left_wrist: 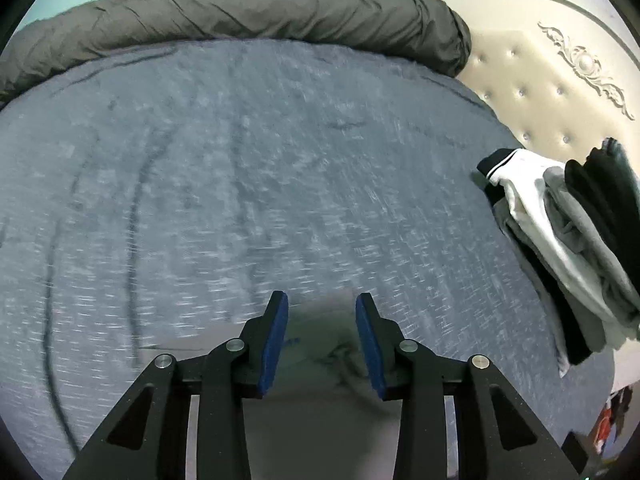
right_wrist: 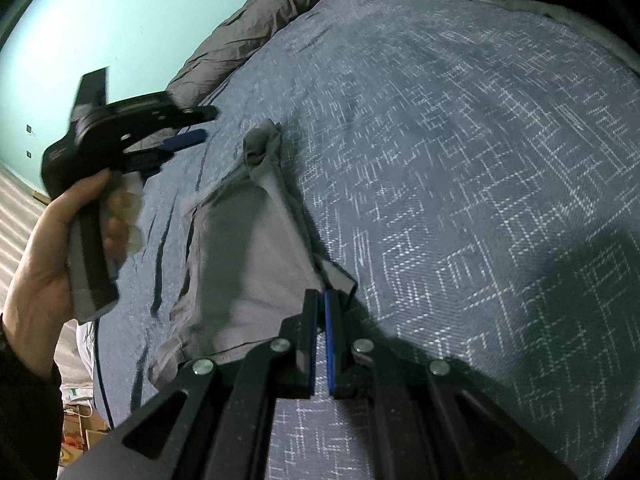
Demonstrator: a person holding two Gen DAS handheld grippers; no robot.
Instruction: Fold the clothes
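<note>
Left claw (left_wrist: 322,306) parted with nothing between the pads, over the grey garment (right_wrist: 248,248) lying flat on the blue bed (right_wrist: 460,160); right claw (right_wrist: 321,300) closed at the garment's corner.

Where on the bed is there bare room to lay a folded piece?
The blue bedspread lies bare between the dark duvet roll, the clothes pile by the headboard and the grey garment. Crowded: the pile's edge, and the near edge, where the garment and both grippers are.
</note>
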